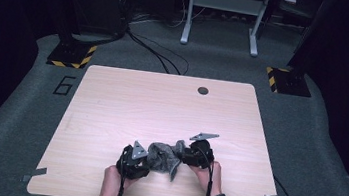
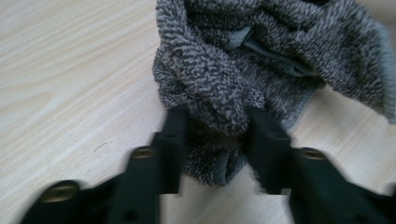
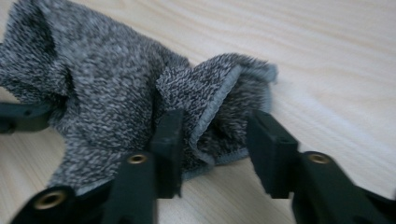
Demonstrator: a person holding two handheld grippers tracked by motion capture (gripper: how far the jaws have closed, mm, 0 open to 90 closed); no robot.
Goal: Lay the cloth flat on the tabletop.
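Where the table [image 1: 111, 100] nears the lower edge of the high view, a crumpled grey towel [image 1: 162, 158] lies between the two grippers. The left gripper [image 1: 140, 160] sits at lower centre-left of that view, the right gripper [image 1: 186, 155] just right of centre, each held by a hand coming up from the bottom edge.

In the left gripper view the towel [image 2: 261, 51] fills the upper centre and right, and a thick fold of it hangs down between the black fingers [image 2: 173, 140], which press against it on both sides: clenched on the towel.

In the right gripper view the towel [image 3: 93, 102] spreads across the left and centre. Its hemmed edge stands bunched between the fingers [image 3: 169, 144]; the left one touches the cloth, while the right one seems just at the edge of the fold, so whether the grip is tight I cannot tell.
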